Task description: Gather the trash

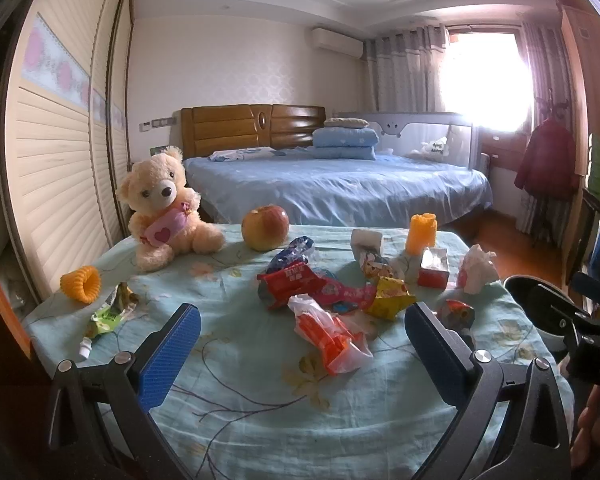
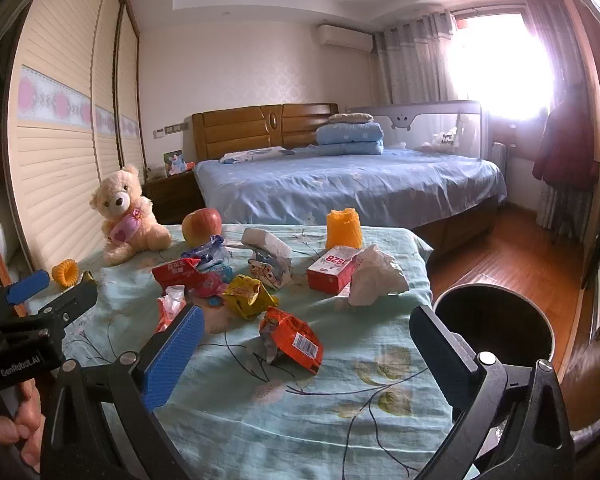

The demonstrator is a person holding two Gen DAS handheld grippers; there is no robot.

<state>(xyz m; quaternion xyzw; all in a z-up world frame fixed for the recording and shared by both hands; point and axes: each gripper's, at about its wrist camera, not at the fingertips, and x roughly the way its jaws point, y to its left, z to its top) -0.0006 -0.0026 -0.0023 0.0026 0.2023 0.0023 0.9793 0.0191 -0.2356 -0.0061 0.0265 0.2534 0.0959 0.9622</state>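
left gripper: spread, empty | right gripper: spread, empty | orange wrapper: long axis running away-left to near-right | bin: upright, beside table

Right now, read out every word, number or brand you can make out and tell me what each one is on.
"1928" (seen upside down): red and white box on the table.
"GenRobot.AI": black body of the left tool, seen from the right wrist.
Red snack wrapper: white characters, too blurred to read.
Barcode on the orange wrapper: digits too small.
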